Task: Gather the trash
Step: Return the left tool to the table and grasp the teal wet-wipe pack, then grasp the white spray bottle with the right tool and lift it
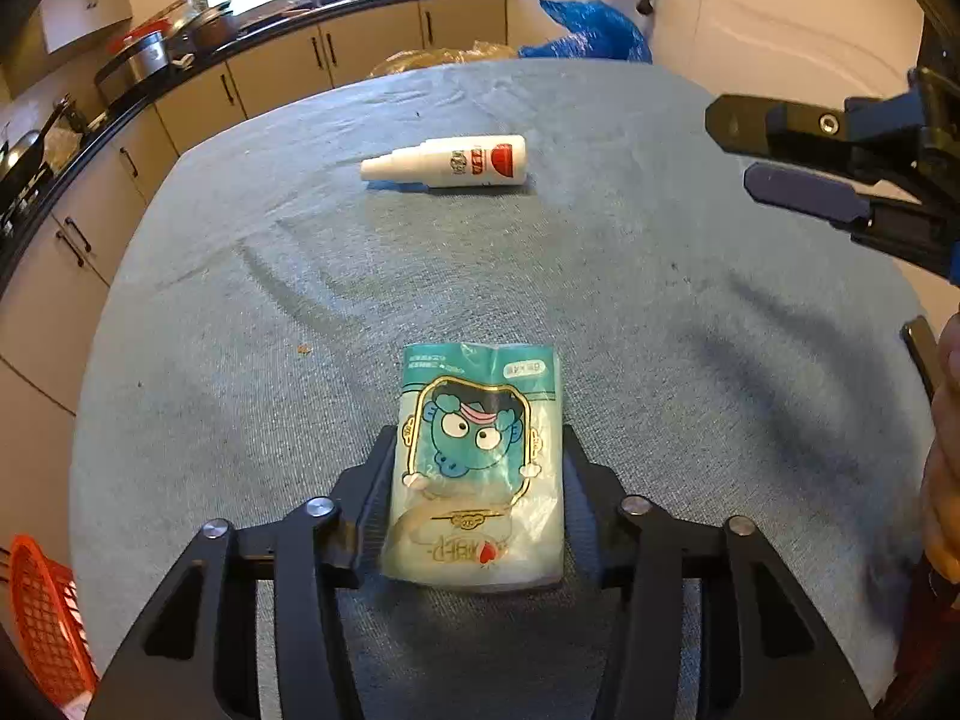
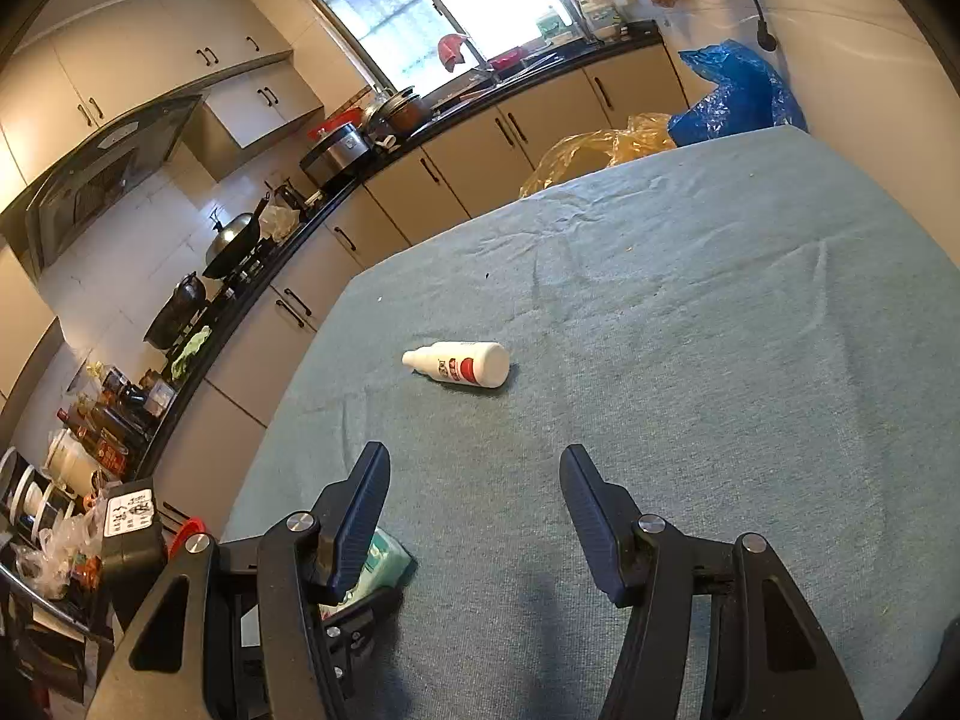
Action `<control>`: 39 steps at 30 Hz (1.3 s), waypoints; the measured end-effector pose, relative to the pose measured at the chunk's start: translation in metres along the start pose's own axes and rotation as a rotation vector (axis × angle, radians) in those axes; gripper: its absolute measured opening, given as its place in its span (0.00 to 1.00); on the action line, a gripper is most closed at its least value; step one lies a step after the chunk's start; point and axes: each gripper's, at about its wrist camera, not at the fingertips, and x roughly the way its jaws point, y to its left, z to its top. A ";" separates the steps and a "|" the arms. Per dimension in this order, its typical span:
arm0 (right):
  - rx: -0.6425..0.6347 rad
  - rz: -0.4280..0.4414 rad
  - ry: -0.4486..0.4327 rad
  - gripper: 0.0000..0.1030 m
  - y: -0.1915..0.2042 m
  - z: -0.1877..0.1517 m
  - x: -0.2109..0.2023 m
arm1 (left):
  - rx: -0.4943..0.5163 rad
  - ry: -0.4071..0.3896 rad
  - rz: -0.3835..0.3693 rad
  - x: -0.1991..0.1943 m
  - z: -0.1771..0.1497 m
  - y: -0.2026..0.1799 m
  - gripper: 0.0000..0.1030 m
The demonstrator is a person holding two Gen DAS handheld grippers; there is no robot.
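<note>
The teal tissue packet (image 1: 477, 468) lies on the towel-covered desk (image 1: 600, 276) near its front edge, pinched between the left tongs (image 1: 480, 450), while the white bottle (image 1: 447, 162) lies on its side mid-desk, and the right tongs (image 2: 474, 480) hover spread above the cloth.

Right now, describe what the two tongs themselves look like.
The left tongs and right tongs look alike: matte black angular linkage arms with triangular cut-outs, joined by round silver pivot pins. Each ends in two flat, tapered fingers with dark blue ribbed pads. No cables or markings show on them.
</note>
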 end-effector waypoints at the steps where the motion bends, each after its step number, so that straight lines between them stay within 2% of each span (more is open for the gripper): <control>1: -0.003 0.001 0.001 0.61 0.000 0.000 0.000 | -0.009 -0.011 0.002 -0.001 -0.003 0.001 0.44; 5: -0.012 -0.013 0.005 0.61 -0.001 -0.001 0.005 | -0.100 -0.078 -0.012 -0.010 -0.010 0.013 0.35; 8: -0.012 -0.018 0.013 0.61 -0.002 -0.001 0.011 | -0.185 -0.145 0.014 -0.012 -0.014 0.034 0.35; 10: -0.018 -0.021 0.024 0.61 -0.002 -0.002 0.017 | -0.237 -0.159 0.016 -0.014 -0.014 0.049 0.35; 14: -0.026 -0.018 0.063 0.61 0.006 0.001 0.027 | -0.308 -0.213 0.085 -0.023 -0.016 0.073 0.35; 16: -0.054 -0.018 0.096 0.60 0.019 0.011 0.037 | -0.339 -0.223 0.089 -0.026 -0.018 0.080 0.35; 18: -0.121 -0.057 0.109 0.60 0.038 0.026 0.048 | -0.346 -0.228 0.101 -0.027 -0.019 0.080 0.35; 22: -0.193 -0.082 0.128 0.60 0.058 0.058 0.085 | -0.347 -0.240 0.104 -0.030 -0.018 0.080 0.36; 28: -0.214 -0.093 0.222 0.56 0.049 0.081 0.152 | -0.355 -0.233 0.106 -0.027 -0.019 0.081 0.36; 31: -0.239 -0.100 0.289 0.56 0.044 0.086 0.173 | -0.367 -0.225 0.097 -0.026 -0.017 0.083 0.36; 32: -0.238 -0.078 0.313 0.54 0.042 0.085 0.176 | -0.369 -0.221 0.094 -0.025 -0.017 0.084 0.36; 36: -0.270 -0.051 0.353 0.52 0.043 0.074 0.176 | -0.371 -0.216 0.089 -0.025 -0.015 0.086 0.36; 39: -0.299 -0.062 0.367 0.40 0.046 0.060 0.173 | -0.364 -0.216 0.091 -0.025 -0.014 0.087 0.36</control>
